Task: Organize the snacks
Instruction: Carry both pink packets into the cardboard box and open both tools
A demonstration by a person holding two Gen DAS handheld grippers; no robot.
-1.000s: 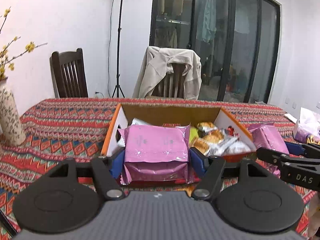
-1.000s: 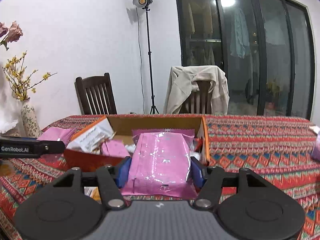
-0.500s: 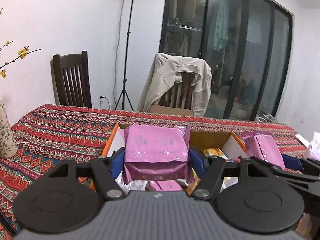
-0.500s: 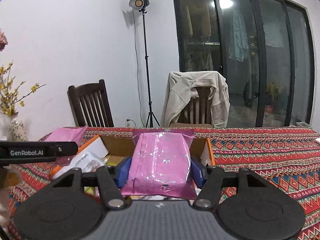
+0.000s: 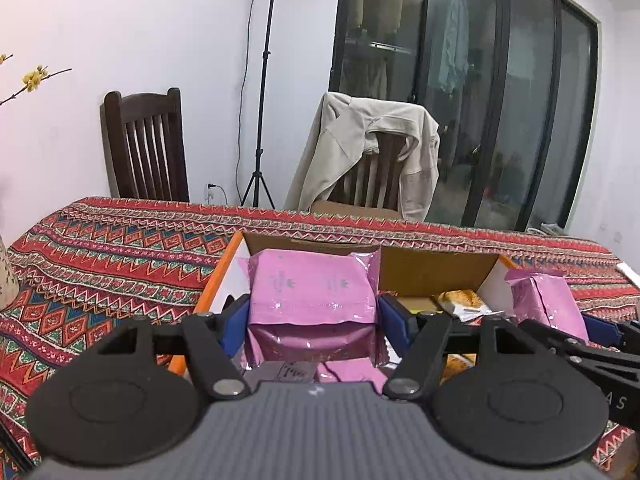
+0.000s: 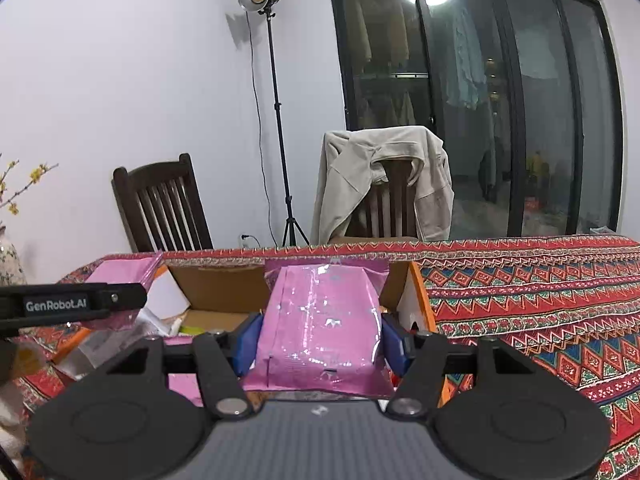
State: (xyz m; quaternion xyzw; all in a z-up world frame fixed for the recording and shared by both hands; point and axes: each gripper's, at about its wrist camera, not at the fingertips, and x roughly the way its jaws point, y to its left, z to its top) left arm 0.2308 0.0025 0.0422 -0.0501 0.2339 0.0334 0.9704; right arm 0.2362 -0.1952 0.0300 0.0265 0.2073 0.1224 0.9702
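My left gripper [image 5: 313, 318] is shut on a pink snack pack [image 5: 312, 292] and holds it over the left part of an open cardboard box [image 5: 436, 276] with orange edges. My right gripper [image 6: 320, 338] is shut on a second pink snack pack [image 6: 322, 320] over the right part of the same box [image 6: 224, 286]. Each gripper's pack shows in the other view, the right one [image 5: 546, 306] and the left one [image 6: 120, 276]. Golden wrapped snacks [image 5: 460, 302] lie inside the box.
The table wears a red patterned cloth [image 5: 120, 248]. Two wooden chairs [image 5: 146, 148] stand behind it, one draped with a beige jacket [image 5: 368, 152]. A light stand [image 6: 276, 120] is by the wall. A vase [image 6: 10, 264] stands at the left edge.
Both grippers have moved forward and up over the box with their pink packs held. The box now sits lower and closer in both views.
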